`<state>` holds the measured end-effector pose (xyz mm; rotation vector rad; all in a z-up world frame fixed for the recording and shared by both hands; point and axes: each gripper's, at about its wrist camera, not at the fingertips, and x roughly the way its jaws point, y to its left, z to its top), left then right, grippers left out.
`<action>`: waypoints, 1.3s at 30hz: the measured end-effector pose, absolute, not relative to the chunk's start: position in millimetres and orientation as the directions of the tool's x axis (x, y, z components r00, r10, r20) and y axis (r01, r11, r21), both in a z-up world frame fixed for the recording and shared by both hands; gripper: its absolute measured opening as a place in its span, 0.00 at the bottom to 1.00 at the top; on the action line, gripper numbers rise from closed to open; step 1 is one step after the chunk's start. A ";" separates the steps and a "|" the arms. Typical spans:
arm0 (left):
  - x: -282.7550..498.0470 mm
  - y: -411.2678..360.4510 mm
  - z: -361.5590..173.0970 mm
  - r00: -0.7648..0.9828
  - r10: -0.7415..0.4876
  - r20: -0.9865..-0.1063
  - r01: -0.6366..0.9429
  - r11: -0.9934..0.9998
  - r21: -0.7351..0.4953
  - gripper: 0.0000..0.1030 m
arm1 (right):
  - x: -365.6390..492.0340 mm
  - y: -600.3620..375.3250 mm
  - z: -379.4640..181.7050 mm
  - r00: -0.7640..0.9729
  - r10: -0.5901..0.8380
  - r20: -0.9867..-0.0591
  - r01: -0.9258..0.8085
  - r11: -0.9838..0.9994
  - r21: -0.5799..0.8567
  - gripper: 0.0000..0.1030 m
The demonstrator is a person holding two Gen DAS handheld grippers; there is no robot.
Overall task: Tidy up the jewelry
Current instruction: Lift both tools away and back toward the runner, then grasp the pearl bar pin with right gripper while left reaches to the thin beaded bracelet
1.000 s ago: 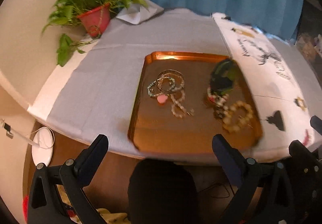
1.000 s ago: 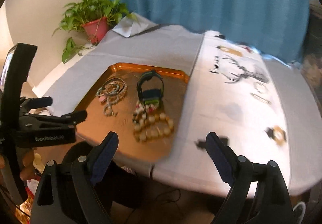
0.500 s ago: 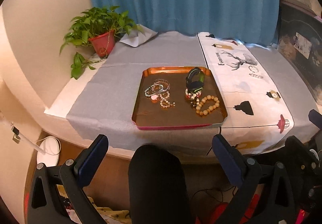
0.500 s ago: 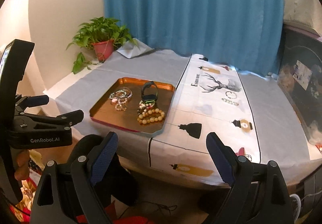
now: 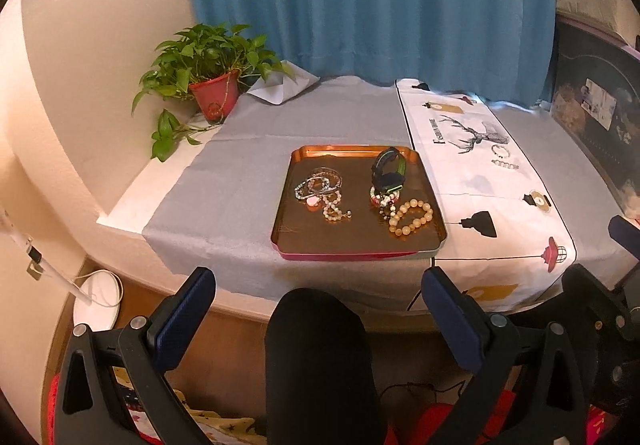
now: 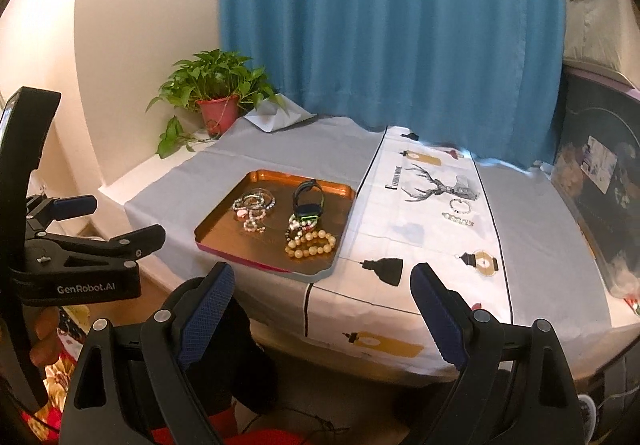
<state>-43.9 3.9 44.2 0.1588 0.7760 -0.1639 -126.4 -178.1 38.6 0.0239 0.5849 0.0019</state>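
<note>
A copper tray (image 5: 304, 237) (image 6: 224, 223) lies on the grey tablecloth and holds a pile of thin bracelets (image 5: 320, 187) (image 6: 256, 203), a black and green watch (image 5: 389, 171) (image 6: 308, 201) and a cream bead bracelet (image 5: 412, 217) (image 6: 312, 243). Two small bracelets (image 5: 502, 157) (image 6: 459, 211) lie on the white deer-print runner to the right. My left gripper (image 5: 318, 305) and right gripper (image 6: 322, 295) are both open and empty, held back below the table's front edge.
A potted plant in a red pot (image 5: 214, 97) (image 6: 218, 113) stands at the table's back left. A blue curtain (image 5: 360, 5) hangs behind. A dark box (image 6: 600, 197) stands at the right edge. The person's black knee (image 5: 316, 345) is between the left fingers.
Both grippers have pulled back and away from the table, so the tray now looks smaller and farther. Both stay open and empty.
</note>
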 end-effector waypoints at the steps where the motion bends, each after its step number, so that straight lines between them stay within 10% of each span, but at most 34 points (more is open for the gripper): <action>1: -43.6 2.9 44.1 0.702 -0.088 -0.707 0.207 0.975 0.084 0.99 | -126.5 -178.1 38.5 0.833 0.009 -0.553 0.005 1.000 0.024 0.87; 28: 75.0 -101.2 -14.2 0.562 -0.062 -0.825 0.301 0.944 0.133 0.99 | 26.2 -397.4 -90.4 0.608 -0.194 -0.770 0.350 0.936 0.040 0.87; 39: 130.1 -135.9 -25.0 0.541 -0.058 -0.839 0.306 0.943 0.132 0.99 | 171.7 -465.0 -133.3 0.527 -0.164 -0.834 0.157 0.983 -0.094 0.87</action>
